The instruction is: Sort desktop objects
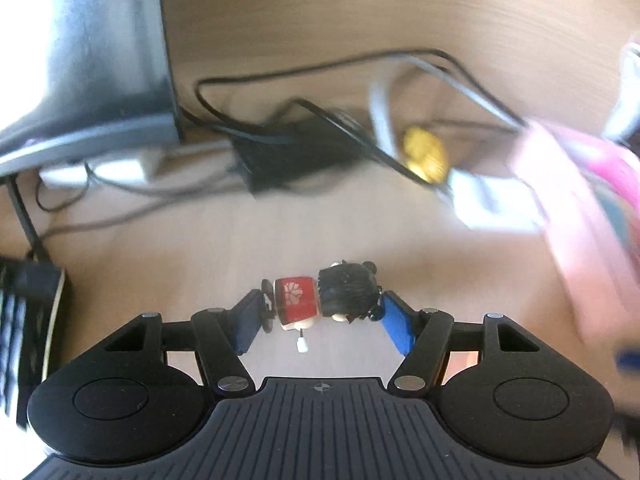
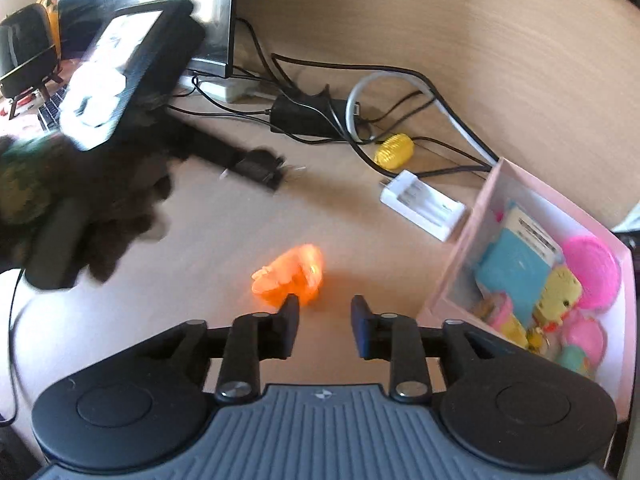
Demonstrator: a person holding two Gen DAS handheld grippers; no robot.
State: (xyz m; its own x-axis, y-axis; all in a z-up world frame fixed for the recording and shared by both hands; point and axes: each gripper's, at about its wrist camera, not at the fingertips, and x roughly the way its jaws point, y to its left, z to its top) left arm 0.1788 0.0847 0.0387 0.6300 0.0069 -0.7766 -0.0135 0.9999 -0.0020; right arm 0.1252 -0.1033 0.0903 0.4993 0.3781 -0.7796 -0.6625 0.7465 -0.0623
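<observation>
**Figurine in the left tool, orange toy before the right**

Locate the small figurine (image 1: pixel 326 300) first: red body, black hair, lying sideways between the fingers of your left gripper (image 1: pixel 324 316). Its ends meet the pads, so treat it as gripped at a medium opening above the wooden desk (image 1: pixel 280 232). Only the left wrist view shows this; the right wrist view shows that tool merely as a blurred dark shape held by a gloved hand (image 2: pixel 100 216).

The right wrist view alone shows the orange toy (image 2: pixel 290 276) lying on the desk just ahead of your right gripper (image 2: pixel 325 312). Its jaws stand narrowly apart, holding nothing; the left finger overlaps the toy in the picture, contact unclear.

To the right stands the pink box (image 2: pixel 452 280), filled with small toys. Behind lie a white charger (image 2: pixel 422 204), a yellow object (image 2: pixel 394 151) and black cables (image 2: pixel 320 68).
</observation>
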